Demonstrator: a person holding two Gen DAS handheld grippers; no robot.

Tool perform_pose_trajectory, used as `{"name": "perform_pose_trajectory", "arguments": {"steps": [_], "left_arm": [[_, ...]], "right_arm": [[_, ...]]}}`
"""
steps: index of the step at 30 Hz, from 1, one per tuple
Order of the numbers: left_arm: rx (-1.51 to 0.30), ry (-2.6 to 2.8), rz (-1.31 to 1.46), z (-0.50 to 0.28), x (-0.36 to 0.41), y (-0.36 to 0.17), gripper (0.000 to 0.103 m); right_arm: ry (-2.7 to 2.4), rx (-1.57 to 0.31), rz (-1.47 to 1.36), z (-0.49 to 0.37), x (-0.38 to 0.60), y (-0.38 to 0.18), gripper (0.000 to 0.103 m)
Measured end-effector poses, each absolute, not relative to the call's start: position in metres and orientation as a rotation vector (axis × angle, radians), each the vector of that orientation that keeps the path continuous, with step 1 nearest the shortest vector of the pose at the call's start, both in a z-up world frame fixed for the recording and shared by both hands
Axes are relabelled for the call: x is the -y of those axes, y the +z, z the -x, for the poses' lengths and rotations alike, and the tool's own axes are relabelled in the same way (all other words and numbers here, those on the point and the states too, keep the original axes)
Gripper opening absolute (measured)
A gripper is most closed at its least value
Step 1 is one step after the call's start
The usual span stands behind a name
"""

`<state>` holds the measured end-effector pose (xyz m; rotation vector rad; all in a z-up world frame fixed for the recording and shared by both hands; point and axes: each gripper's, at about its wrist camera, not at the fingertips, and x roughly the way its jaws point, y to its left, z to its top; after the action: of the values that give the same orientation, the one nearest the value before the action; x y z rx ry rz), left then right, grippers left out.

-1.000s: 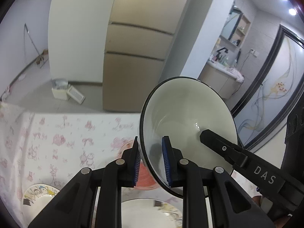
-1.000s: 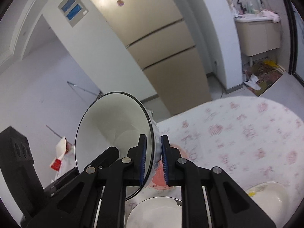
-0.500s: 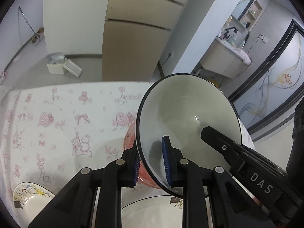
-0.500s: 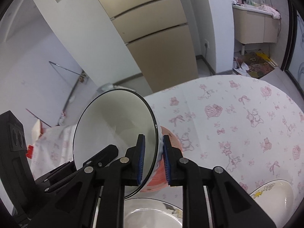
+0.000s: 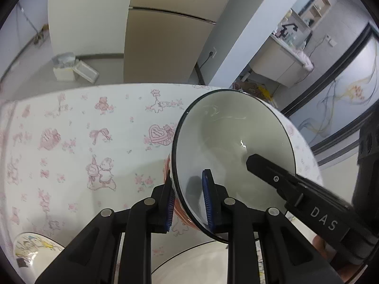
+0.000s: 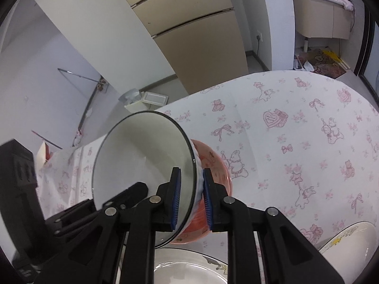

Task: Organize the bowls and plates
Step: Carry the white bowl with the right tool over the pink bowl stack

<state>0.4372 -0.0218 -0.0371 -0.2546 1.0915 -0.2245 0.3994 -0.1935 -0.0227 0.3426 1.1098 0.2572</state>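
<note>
Both grippers lower than a second ago, tablecloth (image 5: pixel 71 146) fills more of each view, left gripper (image 5: pixel 188 203) and right gripper (image 6: pixel 191 197) each clamped on opposite rim sides of white bowl (image 5: pixel 227 142), held tilted above pink bowl (image 6: pixel 213 163), white plate (image 6: pixel 189 272) just below.

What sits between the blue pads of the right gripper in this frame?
The wall of the white bowl, clamped at its dark rim between the right gripper pads; clearest in the right wrist view.
</note>
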Motion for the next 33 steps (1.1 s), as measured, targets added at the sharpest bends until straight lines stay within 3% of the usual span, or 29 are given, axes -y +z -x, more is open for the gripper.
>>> {"name": "perform_pose_trajectory", "arguments": {"steps": [10, 28, 33], "left_arm": [[-1.038, -0.221, 0.129, -0.425, 0.03, -0.017, 0.023], [-1.104, -0.247, 0.185, -0.441, 0.015, -0.045, 0.023], [-1.095, -0.229, 0.116, -0.442, 0.025, -0.049, 0.023]], "right_arm": [[0.268, -1.075, -0.319, -0.391, 0.191, -0.007, 0.018], [0.229, -1.097, -0.209, -0.392, 0.171, -0.021, 0.018], [0.208, -1.075, -0.022, -0.389, 0.16, -0.018, 0.019]]}}
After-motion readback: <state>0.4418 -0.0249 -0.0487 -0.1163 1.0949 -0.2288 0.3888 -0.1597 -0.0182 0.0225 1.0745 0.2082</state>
